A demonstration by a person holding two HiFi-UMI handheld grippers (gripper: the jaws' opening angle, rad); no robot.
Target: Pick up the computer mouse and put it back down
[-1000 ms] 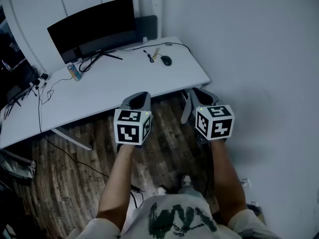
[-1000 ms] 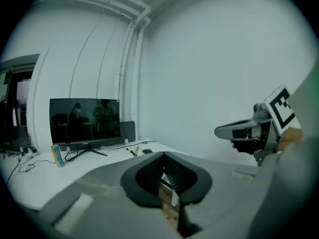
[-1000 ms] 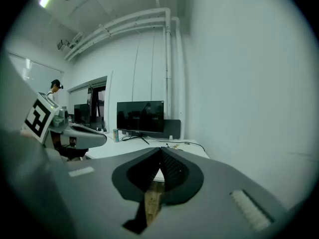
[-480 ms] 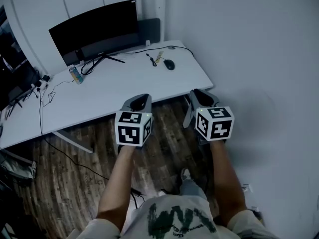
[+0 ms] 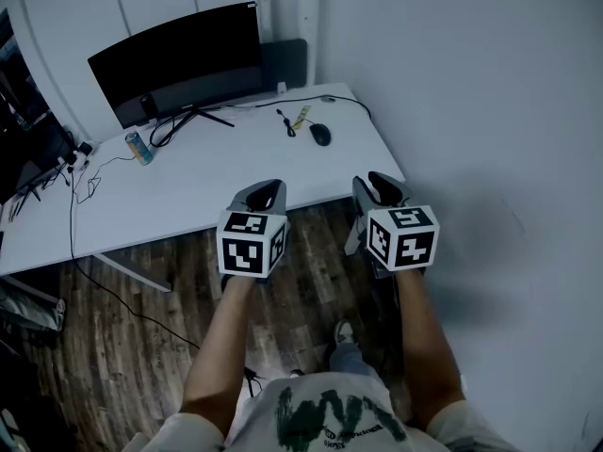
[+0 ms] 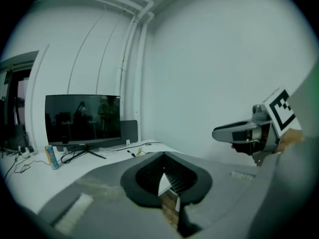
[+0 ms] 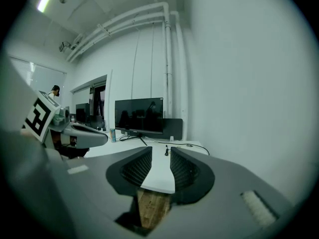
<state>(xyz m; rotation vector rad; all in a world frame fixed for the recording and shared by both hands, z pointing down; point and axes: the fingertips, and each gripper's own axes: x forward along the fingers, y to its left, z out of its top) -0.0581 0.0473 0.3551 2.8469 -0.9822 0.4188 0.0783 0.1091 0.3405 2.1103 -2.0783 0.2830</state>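
Black mouse [image 5: 320,135]: lies at the far right end of the table [image 5: 217,182], well apart from both grippers.
Loose cable [image 5: 285,121]: near the mouse; a careless reach could snag it.
Right gripper [image 7: 160,156]: jaws have just been opening to a narrow gap, nothing between them; probably too narrow yet, so it could shove the mouse toward the edge.
Left gripper [image 6: 163,158]: jaws together, empty.

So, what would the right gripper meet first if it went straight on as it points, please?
Probably the white desk: its top shows between the empty jaws of the right gripper, which have just been opening. Depth is unclear.
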